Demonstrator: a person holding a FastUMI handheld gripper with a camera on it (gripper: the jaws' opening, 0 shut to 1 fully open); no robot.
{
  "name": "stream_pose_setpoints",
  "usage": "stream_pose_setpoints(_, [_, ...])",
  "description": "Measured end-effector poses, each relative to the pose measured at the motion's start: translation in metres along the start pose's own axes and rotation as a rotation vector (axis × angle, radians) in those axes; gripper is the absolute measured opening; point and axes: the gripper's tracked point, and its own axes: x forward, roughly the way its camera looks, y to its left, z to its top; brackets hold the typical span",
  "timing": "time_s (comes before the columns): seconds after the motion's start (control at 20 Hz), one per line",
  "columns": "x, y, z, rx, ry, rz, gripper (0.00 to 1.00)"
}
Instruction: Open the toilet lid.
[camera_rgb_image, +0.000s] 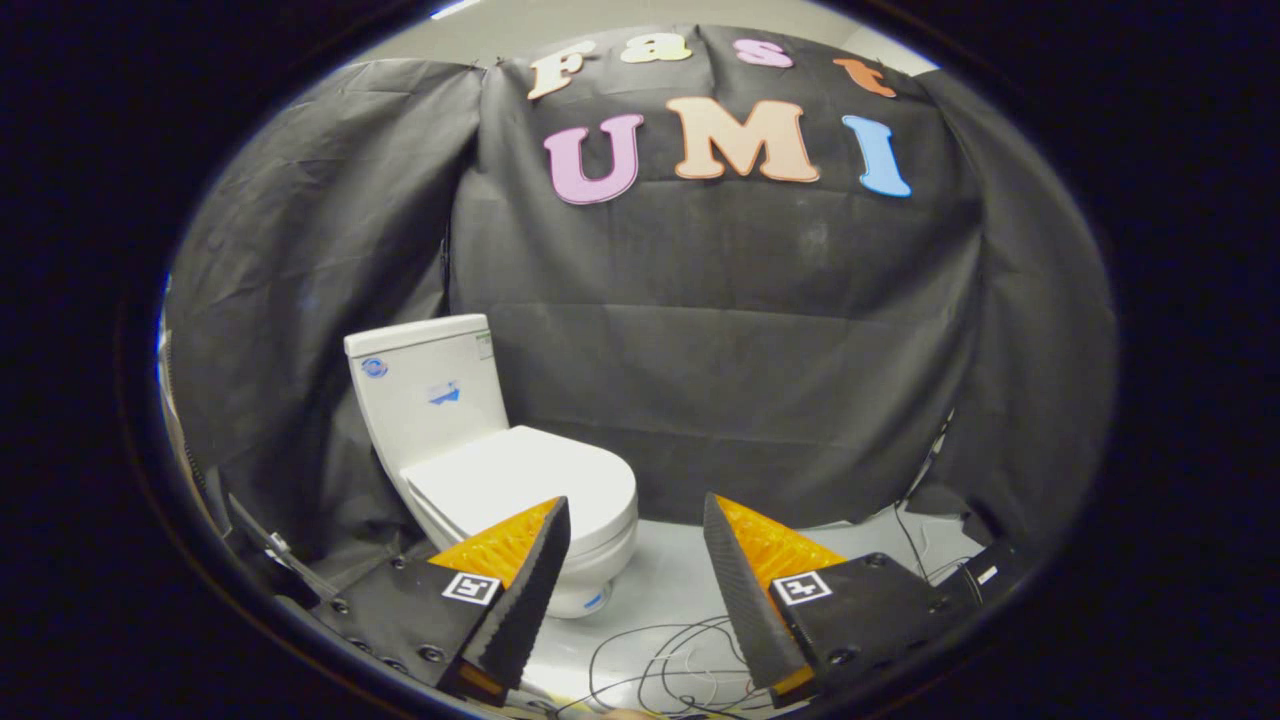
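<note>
While the gripper (636, 520) hangs back from the fixture with its two fingers spread wide and nothing between them, the step in hand is the approach — no contact has been made. The toilet (500, 460) stands on the pale floor (860, 535) against the black cloth wall (760, 360), beyond the fingers and off toward the left one, whose tip overlaps the front of the bowl in this view. Its lid (520, 480) lies flat and closed over the seat, with the tank (425, 390) upright behind it.

To do this well, I judge the gripper should swing left and forward until the lid's front lip sits squarely between the fingers, then come in low, so one finger can slip under the overhanging edge rather than skate across the smooth top. The seam between lid and seat is too fine to make out from here, so it is worth aiming for the uppermost edge only — catching the seat as well would lift both. Once hooked or lightly pinched, the lift should follow an arc about the hinge at the tank, not a straight pull upward, ending with the lid leaning on the tank.

Loose cables (660, 650) trail over the floor just ahead of the fingers; a low approach should pass above them.
</note>
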Motion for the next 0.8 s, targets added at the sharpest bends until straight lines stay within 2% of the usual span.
stream_pose_setpoints(0.15, [0.005,0.008,0.025,-0.021,-0.089,0.026,0.86])
stream_pose_setpoints(0.3, [0.018,0.011,0.058,-0.035,-0.209,0.002,0.84])
stream_pose_setpoints(0.55, [0.042,0.033,0.086,-0.105,-0.248,-0.071,0.84])
stream_pose_setpoints(0.8, [0.056,0.057,0.101,-0.109,-0.276,-0.157,0.85])
